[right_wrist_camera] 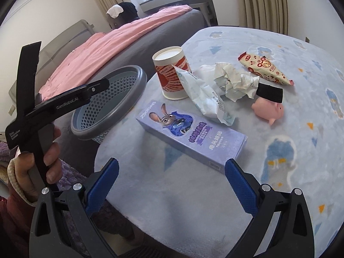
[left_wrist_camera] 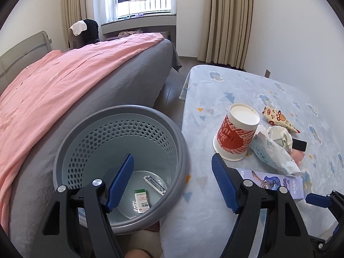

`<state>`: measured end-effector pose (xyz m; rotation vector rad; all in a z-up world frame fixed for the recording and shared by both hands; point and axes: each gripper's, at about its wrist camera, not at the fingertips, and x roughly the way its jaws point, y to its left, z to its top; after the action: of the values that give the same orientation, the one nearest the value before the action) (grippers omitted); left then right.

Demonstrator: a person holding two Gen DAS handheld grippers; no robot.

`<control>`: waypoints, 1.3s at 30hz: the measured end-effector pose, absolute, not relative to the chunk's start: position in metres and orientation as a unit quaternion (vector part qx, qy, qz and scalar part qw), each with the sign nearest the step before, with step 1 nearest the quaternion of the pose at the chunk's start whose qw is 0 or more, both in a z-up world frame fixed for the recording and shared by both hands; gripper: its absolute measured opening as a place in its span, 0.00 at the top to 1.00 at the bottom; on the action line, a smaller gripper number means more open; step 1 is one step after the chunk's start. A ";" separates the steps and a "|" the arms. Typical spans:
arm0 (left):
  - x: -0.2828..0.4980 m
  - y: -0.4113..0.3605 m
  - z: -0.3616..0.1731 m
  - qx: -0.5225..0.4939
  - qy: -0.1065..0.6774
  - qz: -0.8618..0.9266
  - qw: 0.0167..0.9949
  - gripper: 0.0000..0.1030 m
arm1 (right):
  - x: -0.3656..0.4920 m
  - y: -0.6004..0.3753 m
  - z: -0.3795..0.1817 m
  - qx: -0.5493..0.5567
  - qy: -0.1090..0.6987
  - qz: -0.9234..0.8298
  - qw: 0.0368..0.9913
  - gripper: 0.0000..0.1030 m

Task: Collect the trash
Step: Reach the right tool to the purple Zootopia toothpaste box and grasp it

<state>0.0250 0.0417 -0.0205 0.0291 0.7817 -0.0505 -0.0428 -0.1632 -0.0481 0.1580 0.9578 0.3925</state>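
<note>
- Left gripper [left_wrist_camera: 173, 181] hangs at the lower middle of its frame, jaws spread wide and empty, one blue pad over the round grey perforated plastic waste basket [left_wrist_camera: 120, 129], the other over the table edge.
- Down in that basket: a small white-and-green box [left_wrist_camera: 142, 201] and a foil blister strip [left_wrist_camera: 154, 184] on the floor of it.
- Right gripper [right_wrist_camera: 172, 185] sits at the bottom centre of its frame, jaws fully apart, nothing held, lined up near the end of the long purple cardboard toothpaste box [right_wrist_camera: 191, 138].
- The box lies flat on the pale blue patterned tablecloth [right_wrist_camera: 290, 182], centre frame, basket just off the table to its left.
- My read: it's light, stiff and probably hollow; pinch across the narrow width near this end, gently, or the walls may crush.
- Beyond it, upper middle: red-and-white paper cup [right_wrist_camera: 171, 75] standing upside down, a white plastic pouch [right_wrist_camera: 204, 94] leaning on it, crumpled white paper [right_wrist_camera: 234, 81], a cream snack wrapper [right_wrist_camera: 266, 68]. All featherweight and soft.
- Pink toy pig [right_wrist_camera: 268, 110] at right looks like no trash.
</note>
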 end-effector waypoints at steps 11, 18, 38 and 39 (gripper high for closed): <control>0.021 0.048 -0.016 0.012 0.375 -0.025 0.927 0.30 | -0.020 -0.176 -0.041 0.053 0.448 0.170 0.876 0.06; 0.021 0.052 -0.016 0.012 0.376 -0.018 0.926 0.30 | 0.004 -0.178 -0.048 0.041 0.458 0.196 0.866 0.06; 0.020 0.054 -0.015 0.011 0.374 -0.017 0.927 0.30 | -0.008 -0.170 -0.050 0.042 0.465 0.223 0.856 0.06; 0.019 0.054 -0.015 0.011 0.374 -0.017 0.927 0.30 | -0.003 -0.174 -0.052 0.046 0.469 0.221 0.854 0.06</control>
<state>0.0193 0.0544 -0.0148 0.0216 0.7671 -0.0341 -0.0031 -0.1744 -0.0522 0.0961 0.9868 0.4640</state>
